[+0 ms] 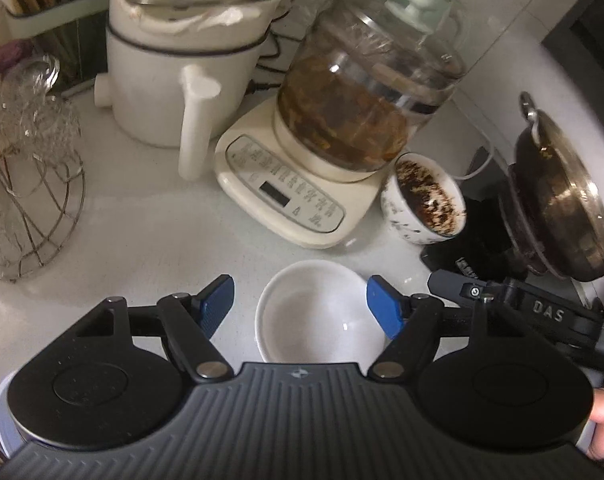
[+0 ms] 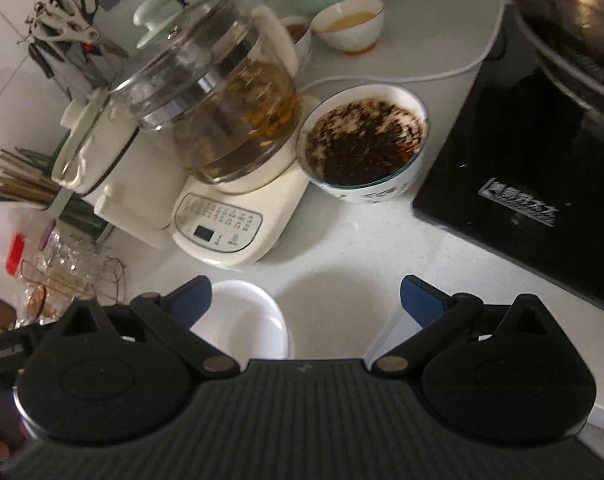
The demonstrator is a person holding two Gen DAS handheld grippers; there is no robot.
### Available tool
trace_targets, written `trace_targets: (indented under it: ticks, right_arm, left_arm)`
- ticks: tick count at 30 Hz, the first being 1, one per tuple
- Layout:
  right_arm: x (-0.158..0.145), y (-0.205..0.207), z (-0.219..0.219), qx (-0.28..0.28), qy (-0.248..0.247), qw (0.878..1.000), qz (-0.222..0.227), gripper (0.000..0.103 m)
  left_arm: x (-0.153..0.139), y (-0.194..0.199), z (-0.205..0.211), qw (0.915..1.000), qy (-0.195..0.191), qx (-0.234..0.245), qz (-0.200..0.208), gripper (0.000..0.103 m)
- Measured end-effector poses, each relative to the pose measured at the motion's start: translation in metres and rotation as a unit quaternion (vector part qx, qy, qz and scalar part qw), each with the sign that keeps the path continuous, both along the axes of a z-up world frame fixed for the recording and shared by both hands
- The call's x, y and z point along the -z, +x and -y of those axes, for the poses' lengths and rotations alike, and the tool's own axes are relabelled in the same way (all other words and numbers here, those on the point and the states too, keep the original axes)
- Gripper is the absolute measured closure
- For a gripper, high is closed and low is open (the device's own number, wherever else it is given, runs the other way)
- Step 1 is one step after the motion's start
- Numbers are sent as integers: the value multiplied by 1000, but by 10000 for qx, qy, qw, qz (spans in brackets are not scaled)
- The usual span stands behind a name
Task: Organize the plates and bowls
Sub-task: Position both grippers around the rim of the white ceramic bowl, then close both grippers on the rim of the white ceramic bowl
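Sitting upright, mouth up, round white bowl (image 1: 319,312) between left gripper (image 1: 302,306) wide-spread fingers, apparently untouched; right gripper (image 2: 307,300) spread, empty.

We cannot see the near side of the small white round bowl (image 1: 319,312) in the left wrist view, because the black gripper body covers it. In the right wrist view, the left blue finger pad (image 2: 190,300) hides part of that bowl too. The big shiny metal wok (image 2: 561,4) is cut off at the top edge (only its bottom shows). The button words on the cream kettle base (image 1: 286,196) are too small to read.
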State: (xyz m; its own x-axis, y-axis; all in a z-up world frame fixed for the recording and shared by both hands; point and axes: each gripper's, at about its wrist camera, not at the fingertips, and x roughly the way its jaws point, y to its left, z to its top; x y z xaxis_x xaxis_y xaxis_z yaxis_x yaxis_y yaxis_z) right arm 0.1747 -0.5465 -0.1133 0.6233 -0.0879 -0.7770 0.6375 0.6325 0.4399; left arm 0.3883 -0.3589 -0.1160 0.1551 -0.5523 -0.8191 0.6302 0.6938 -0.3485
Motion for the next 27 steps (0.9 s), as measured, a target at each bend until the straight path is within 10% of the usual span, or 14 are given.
trace_targets:
  ticks: [9,17,27]
  right_arm:
    - [27,18,1,-488,526,9968,-363,38]
    - [42,26,-3,-654,736,9938,-517,74]
    - [53,31,2,-444,1052,9921,-527,83]
  left_arm:
    - [31,3,7,9988,269,-209,-358,29]
    - [51,4,9,9967,378,-324,-646,57]
    - [58,11,7,9952,323,-437,-814,76]
